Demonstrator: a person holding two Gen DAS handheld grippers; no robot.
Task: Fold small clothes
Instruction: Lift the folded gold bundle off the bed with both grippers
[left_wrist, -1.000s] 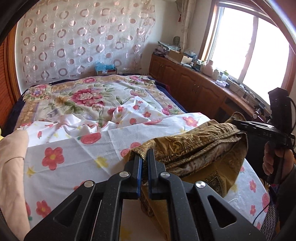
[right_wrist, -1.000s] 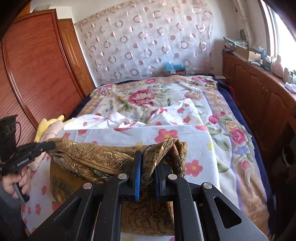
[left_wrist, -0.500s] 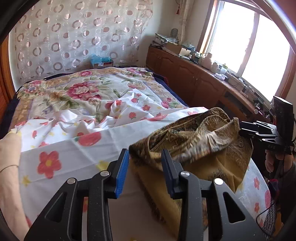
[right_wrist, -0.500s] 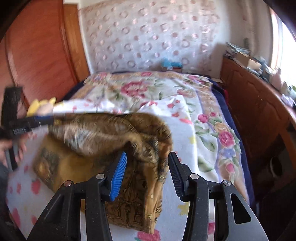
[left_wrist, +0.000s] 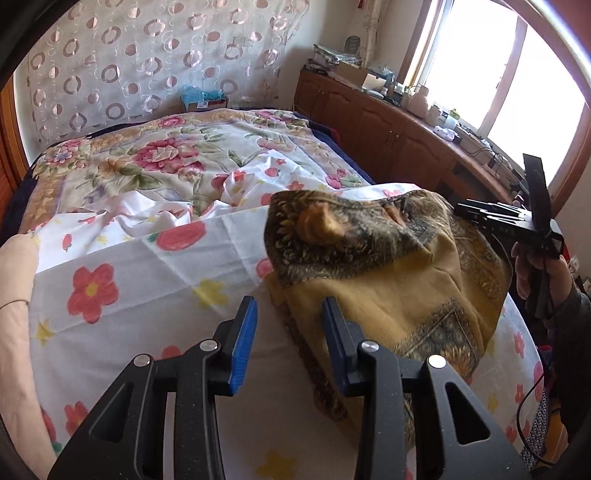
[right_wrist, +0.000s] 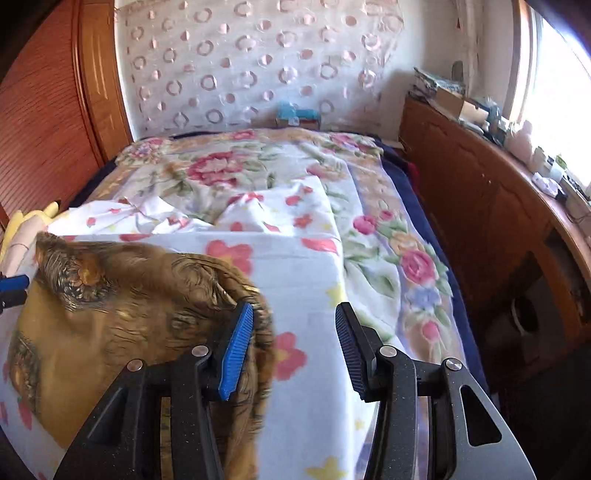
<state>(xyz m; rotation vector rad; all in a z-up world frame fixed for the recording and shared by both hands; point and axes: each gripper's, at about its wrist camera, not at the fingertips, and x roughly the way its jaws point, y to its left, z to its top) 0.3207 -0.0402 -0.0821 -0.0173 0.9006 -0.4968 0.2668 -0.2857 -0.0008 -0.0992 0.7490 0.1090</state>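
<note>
On bedsheet (left_wrist: 155, 273): garment (left_wrist: 388, 266) dropped, both tongs released.

Bed (right_wrist: 373, 206): covered by a large floral bedspread (left_wrist: 155, 155) with a dark blue edge along its right side. Over the foot end, a white sheet (left_wrist: 122, 280) printed with red and yellow flowers, smooth near the foot edge, rumpled toward the middle. On that sheet, toward the foot edge, a mustard and brown patterned garment (left_wrist: 388, 273), partly folded and bunched. At the left foot corner, pale pink fabric (left_wrist: 14, 314); a yellow item (right_wrist: 44, 214) lies beside it.
</note>
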